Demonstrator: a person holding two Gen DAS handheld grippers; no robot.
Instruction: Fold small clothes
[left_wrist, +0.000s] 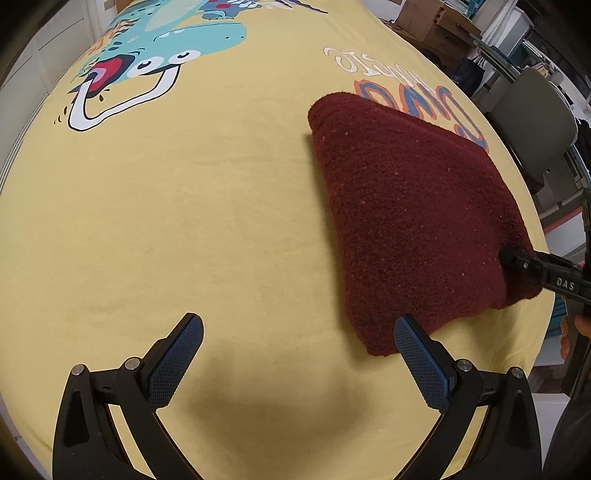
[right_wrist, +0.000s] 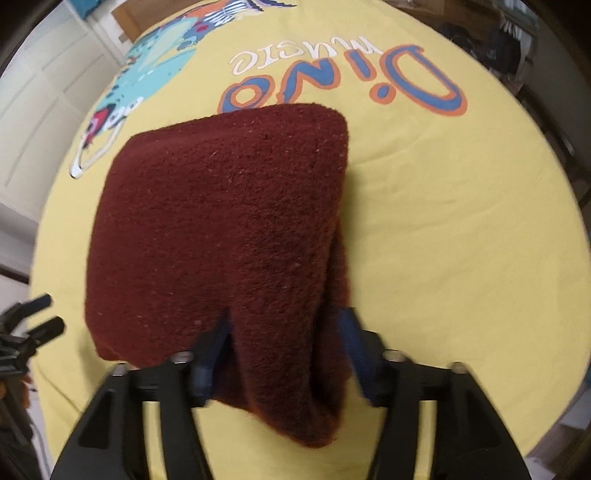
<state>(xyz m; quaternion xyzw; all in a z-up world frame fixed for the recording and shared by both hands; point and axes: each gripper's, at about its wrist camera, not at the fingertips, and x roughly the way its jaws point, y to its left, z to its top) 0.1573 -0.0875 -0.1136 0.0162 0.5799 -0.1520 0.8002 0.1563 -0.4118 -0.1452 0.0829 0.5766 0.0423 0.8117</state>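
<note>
At the far left, white cupboard doors (right_wrist: 48, 92) stand beyond the bed's edge. The yellow sheet (left_wrist: 184, 221) fills nearly everything under you. Its dinosaur print (left_wrist: 159, 62) lies up at the left, well apart from the work.

Your left gripper (left_wrist: 298, 319) hangs over bare sheet, pointing steeply down. Its jaws are spread wide with nothing between them. Its right pad (left_wrist: 417, 354) sits just beside the cloth's near corner; you cannot tell whether it touches.

The cloth (left_wrist: 406, 206), a dark red fleece, lies folded on the right half of the sheet. Its far edge covers part of the "Dino" lettering (right_wrist: 343, 81). From the right wrist camera, the top layer is flat and smooth. A looser flap hangs down along its right side and bunches towards you.

Your right gripper (right_wrist: 285, 317) is at the cloth's near edge. Its jaws are spread, not pinching, and the bunched flap lies between them. The left finger (right_wrist: 214, 343) is tucked into a crease of the fleece, and the right one stands at the flap's outer edge. This view is blurred.

Past the sheet's right edge are a grey chair (left_wrist: 532, 122) and a cardboard box (left_wrist: 432, 22). Both are off the bed and clear of both grippers. Nothing else lies on the sheet.
</note>
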